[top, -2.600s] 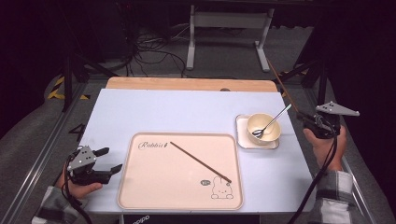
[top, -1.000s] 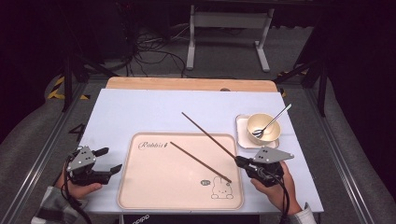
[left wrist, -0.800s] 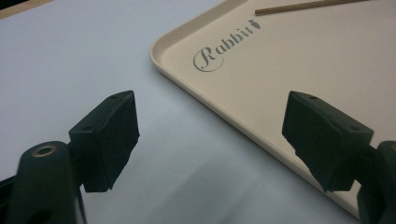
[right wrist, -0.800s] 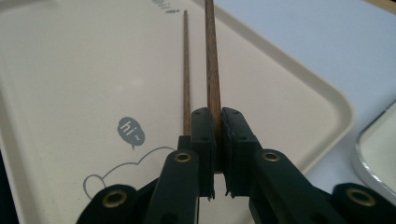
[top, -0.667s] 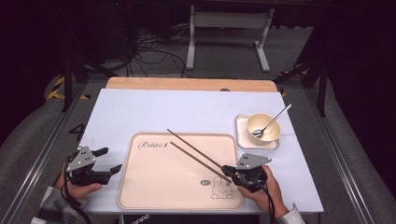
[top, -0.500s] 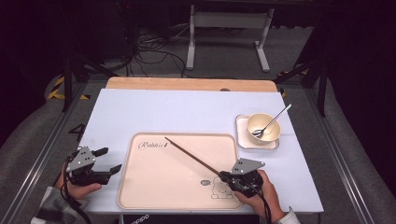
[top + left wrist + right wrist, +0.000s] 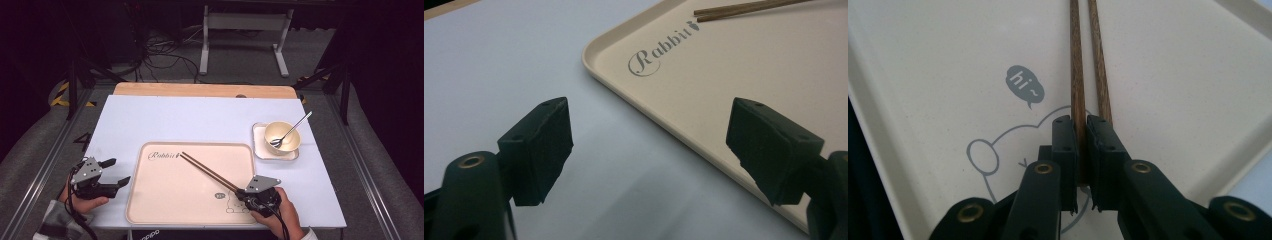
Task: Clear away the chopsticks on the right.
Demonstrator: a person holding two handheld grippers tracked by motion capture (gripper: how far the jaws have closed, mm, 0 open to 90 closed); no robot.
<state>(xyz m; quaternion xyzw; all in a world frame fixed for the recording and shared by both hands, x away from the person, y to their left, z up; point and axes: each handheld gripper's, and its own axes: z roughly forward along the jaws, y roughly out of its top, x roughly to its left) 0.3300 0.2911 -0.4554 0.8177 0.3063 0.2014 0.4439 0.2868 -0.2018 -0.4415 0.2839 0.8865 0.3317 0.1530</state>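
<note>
Laid diagonally across the beige tray (image 7: 175, 205), side by side and all but touching: a pair of brown chopsticks (image 7: 207, 171), thin tips up by the printed word, thick ends down at the cartoon rabbit. Low over that near corner, the right gripper (image 7: 244, 192), pressed narrow around the butt of the held chopstick (image 7: 1075, 60) and just eased a touch wider, the wood between the pads. Flat on the tray right alongside, outside the jaws, the second chopstick (image 7: 1099, 60). Hard to say from the right gripper view whether the pinched end rests fully on the tray or hangs a hair above it — probably down, to judge by how evenly both run. Parked on the pale blue table (image 7: 175, 120) just off the tray's left edge, the left gripper (image 7: 120, 170), spread wide and empty, pointed toward the tray rim. Beyond the tray's far right corner, well apart from both hands, a cream bowl (image 7: 285, 142) on a small square dish (image 7: 260, 150), with a metal spoon (image 7: 295, 127) leaning out of it. By the look of things, pairing of the chopsticks on the tray as good as finished — left to do: a full release of the right grip and a clean withdrawal without nudging either one out of line.
</note>
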